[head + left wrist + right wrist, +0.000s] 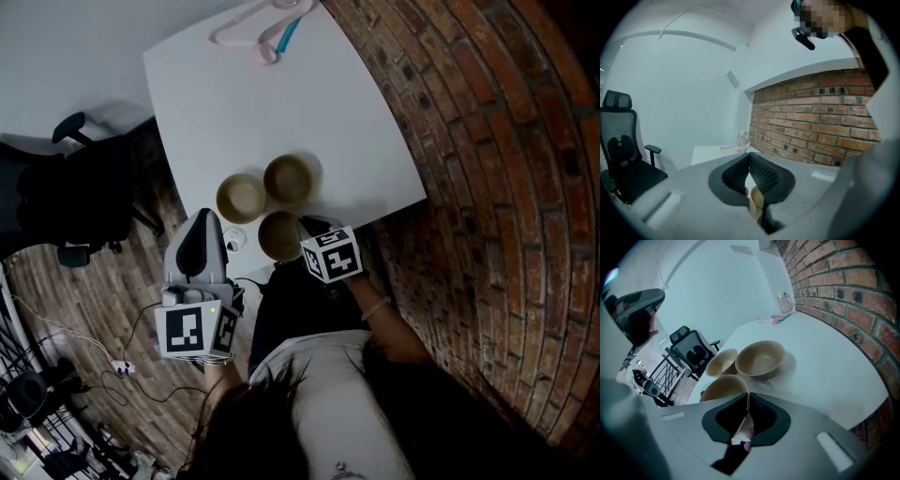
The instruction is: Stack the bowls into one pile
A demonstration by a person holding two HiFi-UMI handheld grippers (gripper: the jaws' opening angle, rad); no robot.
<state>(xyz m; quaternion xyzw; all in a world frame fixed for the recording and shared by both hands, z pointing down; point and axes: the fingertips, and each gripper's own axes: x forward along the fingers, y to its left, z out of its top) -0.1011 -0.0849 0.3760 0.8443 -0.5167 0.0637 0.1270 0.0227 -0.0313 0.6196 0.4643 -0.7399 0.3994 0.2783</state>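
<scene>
My right tool (747, 397) was closed on the near rim of the closest bowl (723, 387), one jaw inside it and one outside, and this bowl stood on the white tabletop (281, 94). Just beyond it stood the other two bowls close together, the smaller bowl (722, 362) ahead and to the left of this tool, the wider bowl (761, 358) straight ahead. My left tool (749, 157) had its jaw tips pressed together with nothing between them, and I held it left of the right tool, near the tabletop's edge.
</scene>
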